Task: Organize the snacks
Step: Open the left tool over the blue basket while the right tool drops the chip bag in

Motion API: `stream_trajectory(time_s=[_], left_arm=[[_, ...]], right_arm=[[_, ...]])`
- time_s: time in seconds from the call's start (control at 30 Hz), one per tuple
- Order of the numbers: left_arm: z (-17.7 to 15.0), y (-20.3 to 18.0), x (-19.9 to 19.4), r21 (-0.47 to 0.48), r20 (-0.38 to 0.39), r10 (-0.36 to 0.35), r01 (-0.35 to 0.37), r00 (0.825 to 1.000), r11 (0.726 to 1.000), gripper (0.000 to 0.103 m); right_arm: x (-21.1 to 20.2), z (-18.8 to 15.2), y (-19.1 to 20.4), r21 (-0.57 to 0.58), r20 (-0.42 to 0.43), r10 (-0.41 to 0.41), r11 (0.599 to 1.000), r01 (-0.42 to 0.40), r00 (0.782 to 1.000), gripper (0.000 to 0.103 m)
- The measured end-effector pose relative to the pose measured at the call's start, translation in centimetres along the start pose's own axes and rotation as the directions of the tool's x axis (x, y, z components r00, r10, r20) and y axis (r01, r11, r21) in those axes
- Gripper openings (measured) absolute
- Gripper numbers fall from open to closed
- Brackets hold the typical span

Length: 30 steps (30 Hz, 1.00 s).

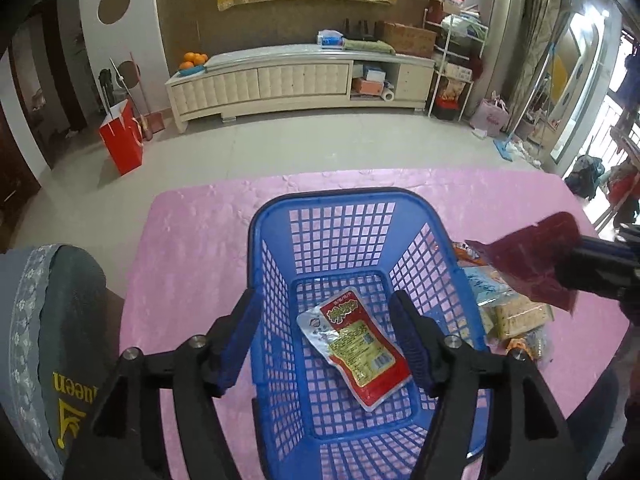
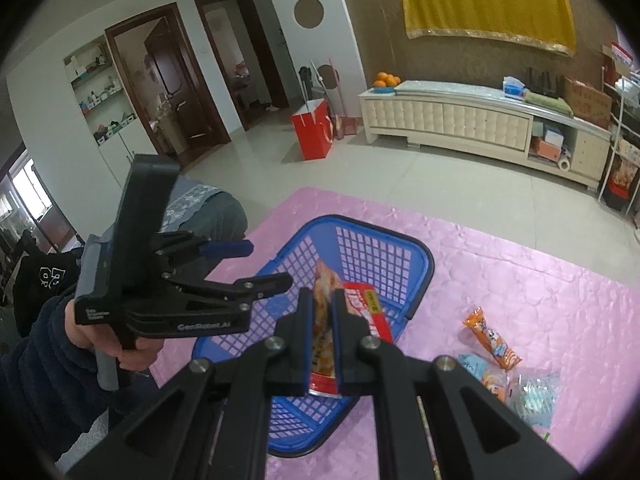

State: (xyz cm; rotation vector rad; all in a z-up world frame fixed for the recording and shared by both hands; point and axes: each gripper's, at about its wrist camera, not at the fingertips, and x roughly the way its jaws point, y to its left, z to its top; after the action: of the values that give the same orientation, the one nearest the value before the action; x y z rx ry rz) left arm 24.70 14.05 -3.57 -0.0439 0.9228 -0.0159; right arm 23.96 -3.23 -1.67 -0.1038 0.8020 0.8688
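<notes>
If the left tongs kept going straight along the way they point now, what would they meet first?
Most likely the red snack packet lying on the floor of the blue basket. The left tongs stand open above it with nothing between them; depth is hard to judge through the fisheye.

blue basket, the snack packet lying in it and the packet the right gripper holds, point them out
blue basket (image 1: pixel 320 200), left wrist view, far rim
snack packet in basket (image 1: pixel 354 346), left wrist view, middle of its red label
held packet (image 2: pixel 322 320), right wrist view, strip between the pads
</notes>
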Motion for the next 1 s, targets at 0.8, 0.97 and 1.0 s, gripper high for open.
stream_trajectory(time_s=[0.8, 0.97, 1.0], left_arm=[[-0.4, 3.7, 1.7, -0.07, 0.004, -0.004, 0.004, 1.0, 0.998, 0.065], [-0.8, 4.2, 1.9, -0.099, -0.004, -0.005, 0.005, 1.0, 0.995, 0.065], [-0.9, 4.1, 1.8, -0.1, -0.006, -0.005, 0.005, 1.0, 0.995, 0.065]], right_arm=[[10.1, 1.7, -0.4, -0.081, -0.137, -0.139, 0.988, 0.129, 0.981, 0.012], [11.0, 1.2, -1.0, -0.092, -0.15, -0.192, 0.98, 0.179, 0.97, 0.062], [10.9, 1.1, -1.1, -0.09, -0.149, -0.199, 0.978, 0.187, 0.969, 0.076]])
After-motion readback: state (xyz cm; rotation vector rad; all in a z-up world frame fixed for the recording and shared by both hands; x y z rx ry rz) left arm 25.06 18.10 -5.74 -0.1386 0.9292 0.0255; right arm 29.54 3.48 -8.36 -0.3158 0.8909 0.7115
